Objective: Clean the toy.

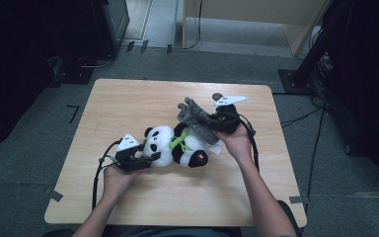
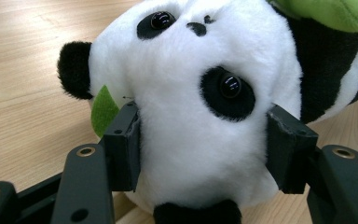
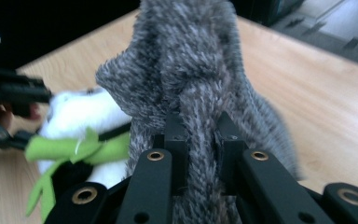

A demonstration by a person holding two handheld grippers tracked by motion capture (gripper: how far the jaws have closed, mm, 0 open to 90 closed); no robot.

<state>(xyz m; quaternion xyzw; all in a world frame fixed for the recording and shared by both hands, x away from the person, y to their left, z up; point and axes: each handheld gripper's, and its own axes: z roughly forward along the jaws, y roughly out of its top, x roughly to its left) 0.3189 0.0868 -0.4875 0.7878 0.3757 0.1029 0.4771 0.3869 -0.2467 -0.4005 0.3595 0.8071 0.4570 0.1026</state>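
Note:
A black-and-white plush panda (image 1: pixel 177 145) with a green scarf (image 1: pixel 179 143) lies on its back in the middle of the wooden table (image 1: pixel 128 98). My left gripper (image 1: pixel 150 157) is shut on the panda's white head (image 2: pixel 200 121), one pad pressing on each side. A grey knitted glove (image 1: pixel 193 116) stretches from the panda toward the far right. My right gripper (image 1: pixel 216 121) is shut on a fold of the glove (image 3: pixel 200 116), which rises between its jaws. The panda (image 3: pixel 81 116) and its scarf (image 3: pixel 70 149) lie left of that glove.
A person's hands (image 1: pixel 237 140) and forearms reach in from the table's near edge. Grey carpet surrounds the table, with black stands and cables (image 1: pixel 316 79) at the right and dark equipment (image 1: pixel 103 29) at the far left.

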